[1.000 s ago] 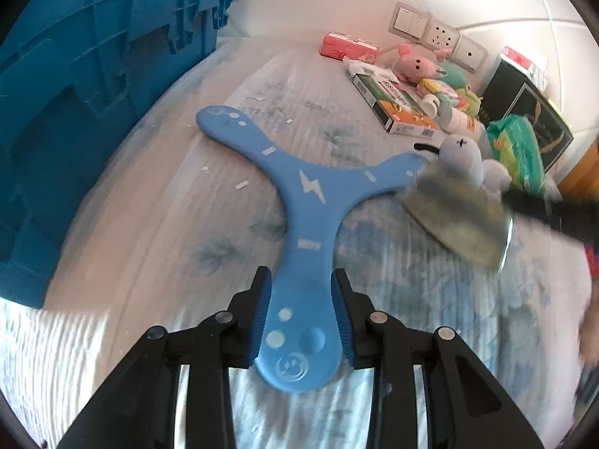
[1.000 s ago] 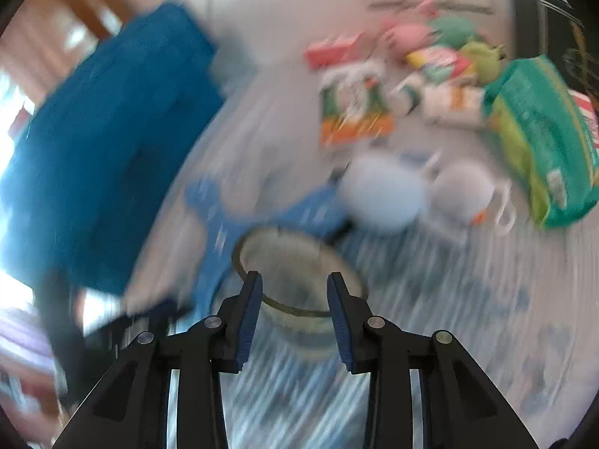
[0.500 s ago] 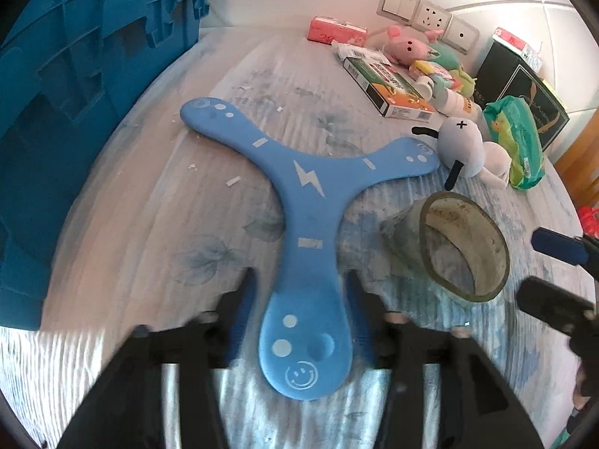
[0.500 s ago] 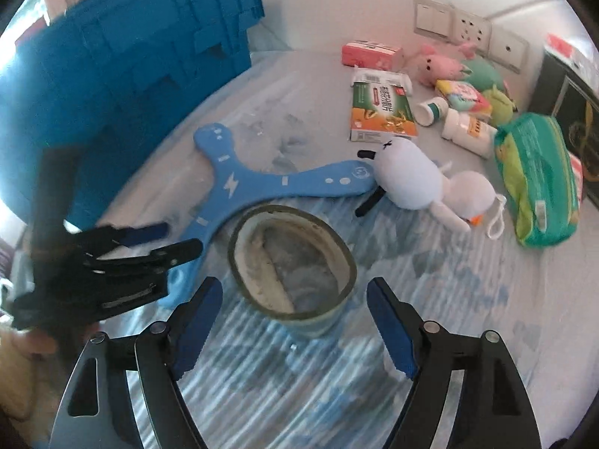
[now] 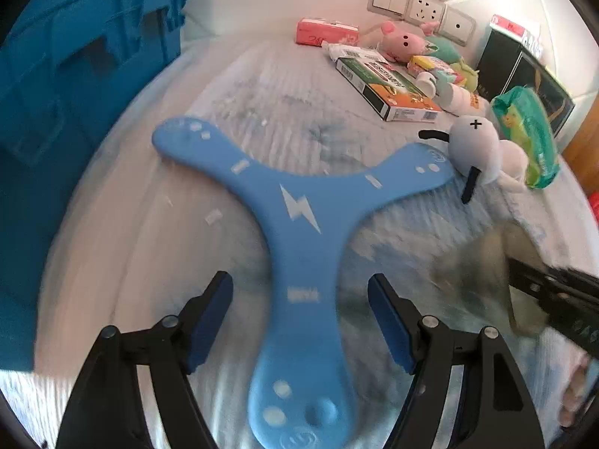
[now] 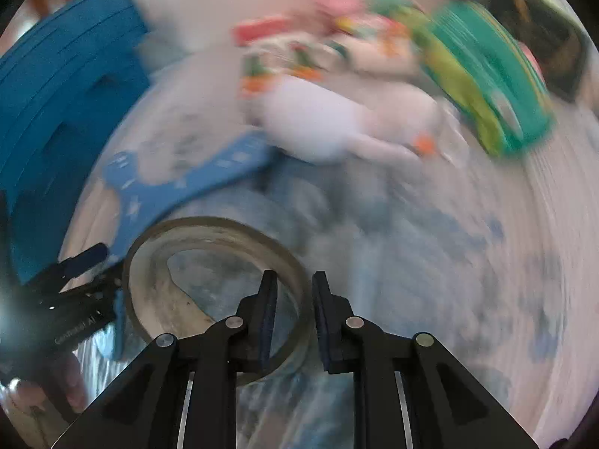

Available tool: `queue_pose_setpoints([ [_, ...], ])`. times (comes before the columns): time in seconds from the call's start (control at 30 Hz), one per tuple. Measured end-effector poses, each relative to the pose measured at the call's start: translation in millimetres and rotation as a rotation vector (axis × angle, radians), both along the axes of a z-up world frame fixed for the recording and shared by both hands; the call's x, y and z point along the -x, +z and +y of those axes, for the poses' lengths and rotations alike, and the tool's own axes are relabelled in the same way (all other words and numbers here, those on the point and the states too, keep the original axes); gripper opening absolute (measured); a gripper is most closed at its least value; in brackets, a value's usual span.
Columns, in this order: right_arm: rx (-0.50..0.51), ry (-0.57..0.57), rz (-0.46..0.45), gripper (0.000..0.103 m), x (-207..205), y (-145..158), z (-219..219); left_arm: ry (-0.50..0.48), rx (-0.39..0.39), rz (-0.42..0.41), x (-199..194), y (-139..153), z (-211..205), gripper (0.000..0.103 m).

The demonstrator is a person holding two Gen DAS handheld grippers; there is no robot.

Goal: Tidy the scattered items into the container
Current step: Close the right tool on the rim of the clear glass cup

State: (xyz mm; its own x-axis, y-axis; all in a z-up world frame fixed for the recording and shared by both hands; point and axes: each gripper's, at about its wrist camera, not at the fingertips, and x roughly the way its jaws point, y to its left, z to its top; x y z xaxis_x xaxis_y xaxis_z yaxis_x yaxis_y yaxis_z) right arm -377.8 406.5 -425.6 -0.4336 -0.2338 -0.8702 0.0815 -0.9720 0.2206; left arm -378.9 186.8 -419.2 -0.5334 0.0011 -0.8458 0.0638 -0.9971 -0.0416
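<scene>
A blue three-armed boomerang (image 5: 299,217) lies flat on the pale bedspread. My left gripper (image 5: 299,318) straddles its near arm; the jaws are opening and neither pad touches it. A clear, grimy cup (image 6: 209,224) sits close under the right wrist camera. My right gripper (image 6: 294,299) is shut on the cup's wall, one finger inside the rim and one outside. In the left wrist view the cup (image 5: 483,262) is a blur at the right edge. The blue crate (image 5: 75,75) stands at the left, and the right wrist view shows the crate (image 6: 56,93) too.
A white plush (image 5: 475,146), a green pack (image 5: 531,138), a green-and-orange box (image 5: 389,86), a pink plush (image 5: 400,39) and small bottles lie at the far side by the wall. A black box (image 5: 524,71) stands behind them. The right wrist view is motion-blurred.
My left gripper let go of the boomerang and its jaws spread wide. My right gripper opened around the cup, then shut on its wall, sinking closer to it.
</scene>
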Motion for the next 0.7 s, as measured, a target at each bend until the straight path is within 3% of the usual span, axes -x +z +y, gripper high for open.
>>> queue_pose_setpoints([
  [0.1,-0.017,-0.075,-0.02,0.018,-7,5,14,0.016,0.021,0.001,6,-1,3,0.072],
  [0.17,0.042,-0.149,-0.066,0.019,-14,5,28,0.031,0.019,0.008,2,1,3,0.054],
  [0.2,0.076,-0.172,-0.1,0.021,-20,4,33,0.032,0.016,0.007,-2,2,2,0.05],
  [0.27,0.13,-0.155,-0.154,0.021,-32,3,32,0.026,0.007,-0.005,-11,4,3,0.035],
  [0.37,0.167,-0.108,-0.183,0.029,-50,6,23,0.013,-0.003,-0.024,-28,6,5,0.033],
  [0.5,0.125,-0.078,-0.142,0.035,-64,16,18,0.014,-0.037,-0.054,-62,8,4,0.033],
  [0.63,0.043,0.037,-0.056,0.061,-76,33,5,0.032,-0.06,-0.082,-102,9,2,0.033],
  [0.7,-0.005,0.091,-0.003,0.068,-79,38,-5,0.042,-0.06,-0.084,-113,9,4,0.033],
])
